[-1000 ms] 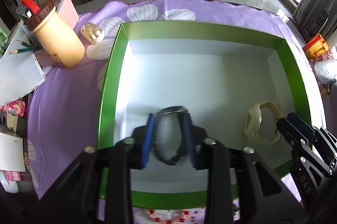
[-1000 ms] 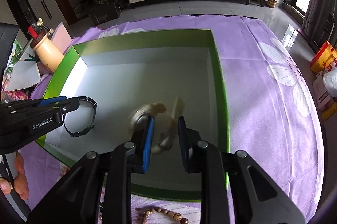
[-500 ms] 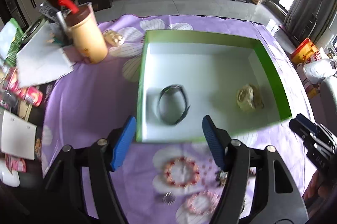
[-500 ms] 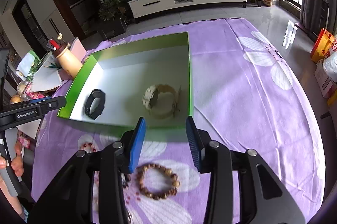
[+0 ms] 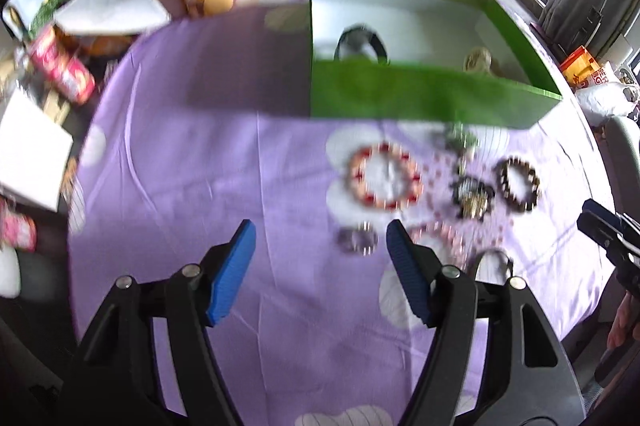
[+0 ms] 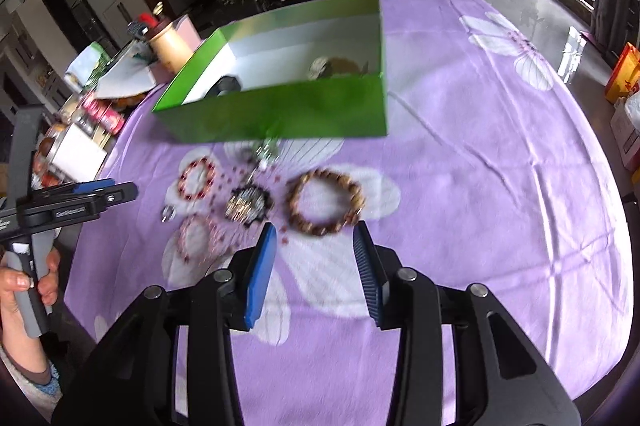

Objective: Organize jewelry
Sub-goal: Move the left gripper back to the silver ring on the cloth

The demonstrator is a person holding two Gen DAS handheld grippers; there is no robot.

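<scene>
both grippers have pulled back from the green box (image 6: 280, 113), leaving the black watch (image 5: 362, 43) and pale bracelet (image 5: 478, 59) inside it. left gripper (image 5: 320, 266) and right gripper (image 6: 314, 258) hover over the purple-clothed counter (image 6: 480, 185), jaws apart and holding nothing. the wooden bead bracelet (image 6: 326, 201) lies just ahead of the right jaws, the red bead bracelet (image 5: 384, 181) nearby.

I'm seeing the green box's (image 5: 420, 101) near wall hiding the lower part of the black band (image 5: 362, 43) and beige bracelet (image 5: 478, 59). Motion blur is smearing the small silver piece (image 5: 357, 241), so I'm not identifying it.
</scene>
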